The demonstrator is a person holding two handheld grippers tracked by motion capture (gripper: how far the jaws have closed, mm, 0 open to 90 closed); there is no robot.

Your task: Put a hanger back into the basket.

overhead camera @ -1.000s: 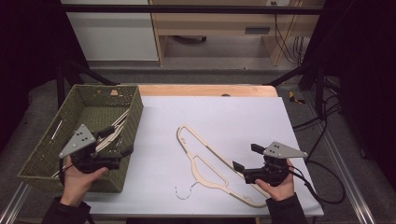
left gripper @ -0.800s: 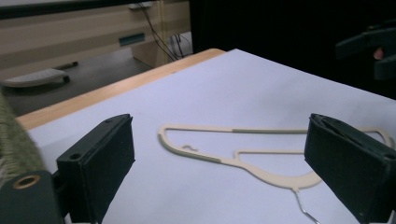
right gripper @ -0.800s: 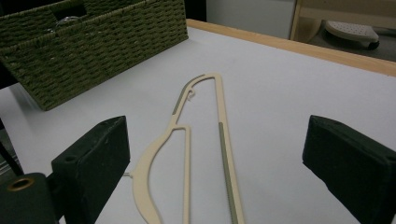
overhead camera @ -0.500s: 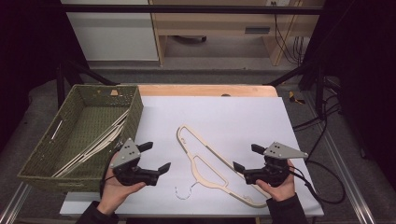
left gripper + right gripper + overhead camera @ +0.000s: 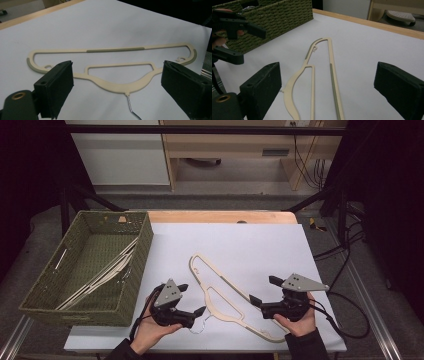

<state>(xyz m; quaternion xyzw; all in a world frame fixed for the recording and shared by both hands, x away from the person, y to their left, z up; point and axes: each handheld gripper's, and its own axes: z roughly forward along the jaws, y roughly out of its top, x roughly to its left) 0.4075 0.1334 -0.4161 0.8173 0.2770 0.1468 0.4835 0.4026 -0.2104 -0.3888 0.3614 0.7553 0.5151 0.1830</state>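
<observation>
A cream plastic hanger [image 5: 226, 297] lies flat on a white table [image 5: 250, 245], running diagonally from the middle toward the near right edge, with its thin metal hook [image 5: 200, 325] pointing at the near edge. The left gripper [image 5: 192, 300], held in a hand [image 5: 150, 330], sits just beside the hook end, jaws spread wide and holding nothing. In the left gripper view the hanger [image 5: 112, 67] lies across the table between those open jaws, hook [image 5: 132, 110] toward the camera. The right gripper [image 5: 262, 292], in the other hand [image 5: 297, 322], hovers close to the hanger's near right end, jaws also wide apart and empty. A green woven basket [image 5: 140, 265] stands at the table's left edge, holding more pale hangers [image 5: 100, 277].
</observation>
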